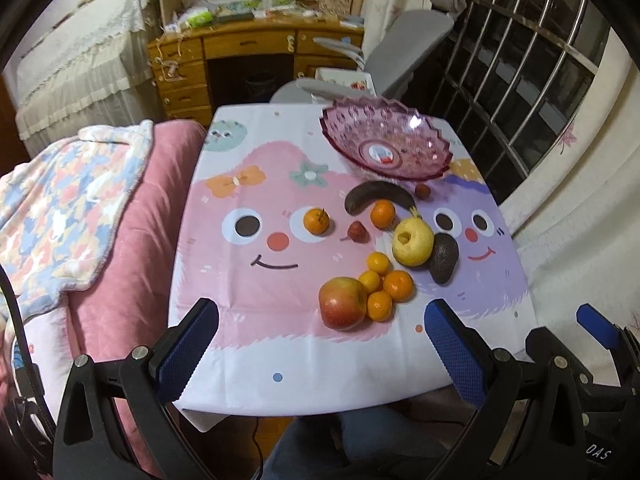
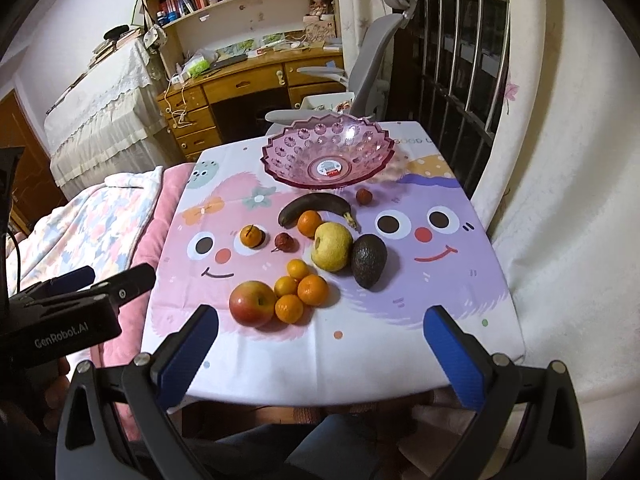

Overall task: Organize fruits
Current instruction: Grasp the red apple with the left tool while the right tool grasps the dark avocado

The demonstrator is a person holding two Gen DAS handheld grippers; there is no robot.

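Both tools hang at the near edge of the bench (image 1: pixel 320 380), fingers spread wide with nothing between them. The left hand-held gripper (image 1: pixel 328 344) has its blue pads apart, and straight ahead of it, just past the fingertips, sits a red apple (image 1: pixel 343 302) touching a cluster of four small oranges (image 1: pixel 385 283). Beyond that cluster and slightly to the right lies a yellow pear (image 1: pixel 413 241), with a dark avocado (image 1: pixel 443 258) leaning against its right side. Farther ahead, a blackened banana (image 1: pixel 378 197) curves over another orange (image 1: pixel 383 213), which touches it — and to the left of these, apart from the rest, are a lone orange with a stem (image 1: pixel 316 221) and a small red lychee (image 1: pixel 357 231). A second lychee (image 1: pixel 422 191) rests near the banana's far end, just in front of the pink glass bowl (image 1: pixel 348 140), which stands at the far right of the bench and holds no fruit.

The right hand-held gripper (image 2: pixel 322 344) is likewise wide open. From it the apple (image 2: pixel 251 303) lies ahead and to the left, the avocado (image 2: pixel 368 260) ahead and slightly right, and the bowl (image 2: pixel 280 160) straight ahead at the far end. The left tool's black body shows low at its left — beside a pink bed (image 1: pixel 132 216) with a patterned blanket (image 1: pixel 60 208).
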